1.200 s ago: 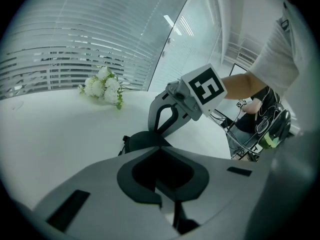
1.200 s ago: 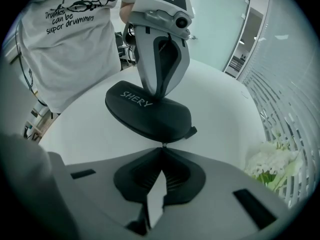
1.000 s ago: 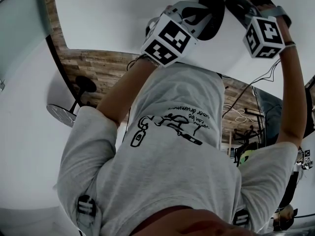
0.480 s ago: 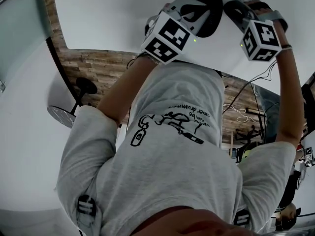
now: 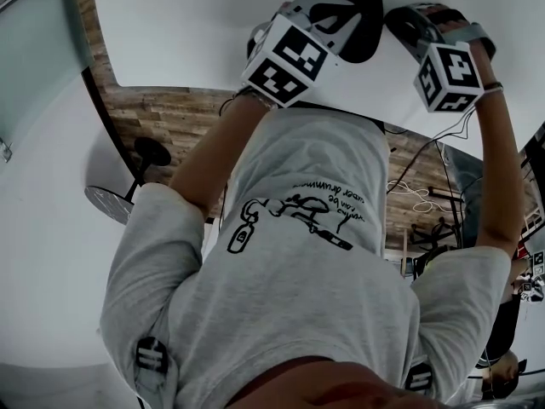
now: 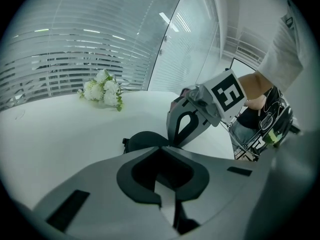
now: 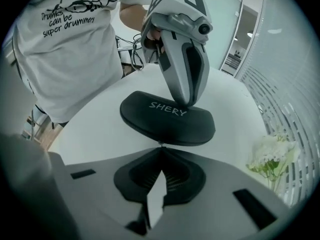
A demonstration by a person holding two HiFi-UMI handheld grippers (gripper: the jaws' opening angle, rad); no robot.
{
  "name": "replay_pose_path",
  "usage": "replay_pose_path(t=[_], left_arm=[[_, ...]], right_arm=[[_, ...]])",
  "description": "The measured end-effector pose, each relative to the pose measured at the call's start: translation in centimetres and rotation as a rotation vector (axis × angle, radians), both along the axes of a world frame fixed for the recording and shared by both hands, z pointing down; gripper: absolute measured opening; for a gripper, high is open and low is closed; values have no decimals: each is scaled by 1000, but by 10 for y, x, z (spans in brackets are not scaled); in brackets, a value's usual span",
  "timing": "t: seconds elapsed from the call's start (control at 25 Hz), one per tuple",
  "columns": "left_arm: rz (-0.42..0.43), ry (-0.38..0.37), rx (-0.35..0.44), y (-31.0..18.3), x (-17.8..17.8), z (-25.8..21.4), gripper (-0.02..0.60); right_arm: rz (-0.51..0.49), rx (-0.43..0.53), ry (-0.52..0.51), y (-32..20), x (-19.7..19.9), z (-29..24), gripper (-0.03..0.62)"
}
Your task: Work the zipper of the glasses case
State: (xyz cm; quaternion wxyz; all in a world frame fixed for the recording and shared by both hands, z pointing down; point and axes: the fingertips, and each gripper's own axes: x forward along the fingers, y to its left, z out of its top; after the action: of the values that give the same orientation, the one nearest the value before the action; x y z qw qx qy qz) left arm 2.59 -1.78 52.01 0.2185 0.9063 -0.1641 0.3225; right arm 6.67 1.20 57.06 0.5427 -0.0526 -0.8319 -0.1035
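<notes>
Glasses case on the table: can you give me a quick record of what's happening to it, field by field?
Object: black glasses case, lettered SHERY, lying flat on the white table
Left tool: shut, tips pressing on the case's top
Right tool: shut on the zipper pull at the case's edge facing it
Nearby: white flowers, apart from the case
Stage: pull gripped; how far the zip is open cannot be told
</notes>
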Motion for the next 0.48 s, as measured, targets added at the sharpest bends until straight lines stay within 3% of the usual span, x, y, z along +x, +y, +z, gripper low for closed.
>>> replay_pose_path(t=[0.28,0.48], left_arm=[[35,-34,58,-10,13,1,21],[61,-49,102,-11,21,0,20]], right_arm=[[40,153,30,-40,15,-4,3],[53,151,42,-37,23,1,3]])
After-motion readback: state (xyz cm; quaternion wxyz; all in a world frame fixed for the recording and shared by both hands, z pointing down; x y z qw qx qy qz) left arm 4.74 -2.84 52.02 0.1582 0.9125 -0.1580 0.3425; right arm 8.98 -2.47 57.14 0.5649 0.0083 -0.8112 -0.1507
